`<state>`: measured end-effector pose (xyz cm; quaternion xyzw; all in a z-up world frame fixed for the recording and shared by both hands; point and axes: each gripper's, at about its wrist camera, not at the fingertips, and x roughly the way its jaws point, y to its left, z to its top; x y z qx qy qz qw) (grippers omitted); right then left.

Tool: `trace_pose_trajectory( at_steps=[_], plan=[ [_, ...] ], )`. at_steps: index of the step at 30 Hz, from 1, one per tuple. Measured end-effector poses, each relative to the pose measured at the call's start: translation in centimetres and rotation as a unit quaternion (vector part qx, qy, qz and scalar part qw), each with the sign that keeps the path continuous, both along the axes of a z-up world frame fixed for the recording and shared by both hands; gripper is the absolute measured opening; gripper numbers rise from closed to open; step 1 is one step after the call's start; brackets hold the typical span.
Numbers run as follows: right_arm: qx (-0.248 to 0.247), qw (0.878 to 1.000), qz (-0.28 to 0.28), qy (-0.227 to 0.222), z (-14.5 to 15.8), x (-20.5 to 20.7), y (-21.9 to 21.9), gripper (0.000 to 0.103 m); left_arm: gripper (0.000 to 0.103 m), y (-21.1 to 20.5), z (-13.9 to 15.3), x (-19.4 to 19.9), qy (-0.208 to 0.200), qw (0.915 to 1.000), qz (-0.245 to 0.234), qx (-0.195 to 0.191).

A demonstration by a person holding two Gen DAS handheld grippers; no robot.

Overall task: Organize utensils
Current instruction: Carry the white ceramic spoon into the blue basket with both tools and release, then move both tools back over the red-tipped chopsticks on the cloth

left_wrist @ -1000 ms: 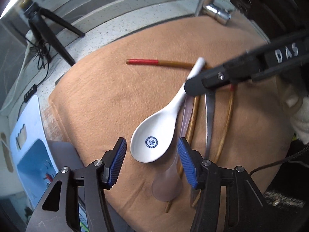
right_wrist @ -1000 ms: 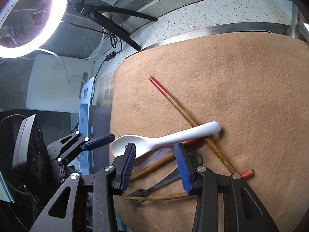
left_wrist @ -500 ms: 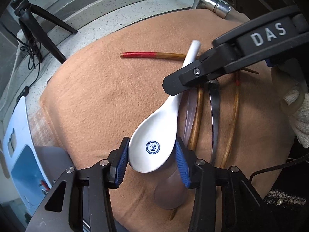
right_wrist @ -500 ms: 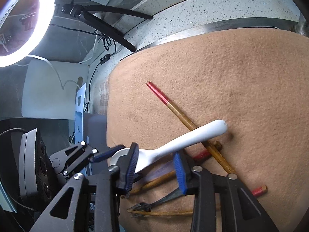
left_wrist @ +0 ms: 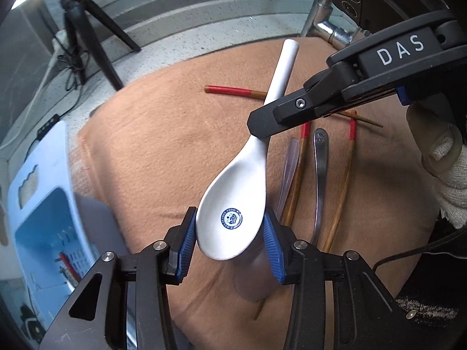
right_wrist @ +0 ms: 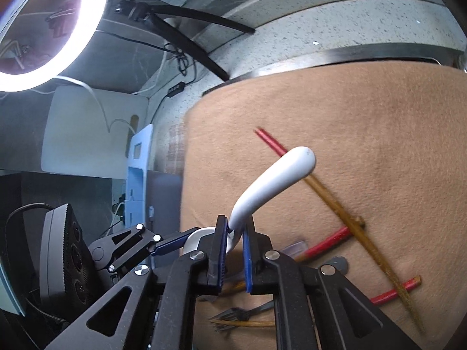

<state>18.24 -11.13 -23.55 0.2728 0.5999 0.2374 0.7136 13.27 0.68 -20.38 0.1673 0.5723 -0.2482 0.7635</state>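
A white ceramic spoon (left_wrist: 242,180) with a blue emblem in its bowl hangs above the brown cloth (left_wrist: 160,145). My left gripper (left_wrist: 230,233) is shut on the bowl, its blue pads pressing both rims. My right gripper (left_wrist: 259,128) comes in from the right and is shut on the neck of the handle. In the right wrist view the spoon's handle (right_wrist: 280,175) rises out of my right gripper (right_wrist: 235,239), and the left gripper (right_wrist: 172,245) meets the bowl at the left. Red-tipped chopsticks (left_wrist: 230,90), a metal utensil handle (left_wrist: 321,160) and a clear plastic spoon (left_wrist: 289,163) lie on the cloth below.
A light blue basket (left_wrist: 38,204) stands off the cloth's left edge. A black tripod (left_wrist: 84,29) and cables are at the back left, a chrome tap (left_wrist: 324,23) behind. A dark fork (right_wrist: 233,315) lies near the front. A gloved hand (left_wrist: 443,160) holds the right gripper.
The left pads closed onto the spoon's bowl and the right jaws closed onto its handle. The spoon has come up off the cloth, handle tilted upward.
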Motion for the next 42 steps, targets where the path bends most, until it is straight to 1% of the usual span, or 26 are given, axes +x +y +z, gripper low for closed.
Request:
trace_pose_trajectory(
  at_steps=[3, 7, 12, 16, 22, 26, 30, 35, 38, 42],
  plan=[
    [0.007, 1.000, 0.013, -0.013, 1.3, 0.0, 1.3, 0.009, 0.042, 1.7, 1.9, -0.9, -0.019, 0.9996, 0.021, -0.006],
    [0.020, 0.998, 0.043, -0.031, 3.2, 0.4, 4.2, 0.009, 0.041, 4.5, 4.1, -2.4, -0.037, 0.9974, 0.058, -0.020],
    [0.024, 0.995, 0.092, -0.044, 4.4, 0.8, 9.0, 0.009, 0.040, 8.1, 5.4, -4.6, -0.050, 0.9931, 0.104, -0.023],
    [0.020, 0.990, 0.135, -0.046, 4.3, 0.3, 13.6, 0.009, 0.040, 11.6, 5.6, -6.9, -0.050, 0.9871, 0.150, -0.026],
    [0.004, 0.980, 0.193, -0.039, 2.9, -0.9, 19.5, 0.009, 0.039, 14.8, 4.1, -9.2, -0.034, 0.9778, 0.204, -0.034],
    [-0.009, 0.975, 0.221, -0.036, 2.0, -1.8, 22.2, 0.009, 0.039, 15.9, 3.5, -10.3, -0.022, 0.9737, 0.223, -0.041],
    [-0.026, 0.971, 0.233, -0.044, 1.7, -2.5, 23.6, 0.012, 0.039, 16.6, 3.3, -11.2, -0.017, 0.9699, 0.239, -0.043],
    [-0.033, 0.969, 0.238, -0.060, 2.4, -3.1, 24.3, 0.014, 0.039, 17.1, 3.6, -11.6, -0.026, 0.9674, 0.248, -0.044],
    [-0.033, 0.969, 0.236, -0.071, 3.1, -3.2, 24.0, 0.017, 0.039, 17.0, 4.3, -11.8, -0.036, 0.9665, 0.249, -0.049],
    [-0.036, 0.967, 0.234, -0.090, 4.3, -3.9, 22.1, 0.022, 0.039, 15.9, 5.4, -12.1, -0.057, 0.9676, 0.240, -0.053]
  ],
)
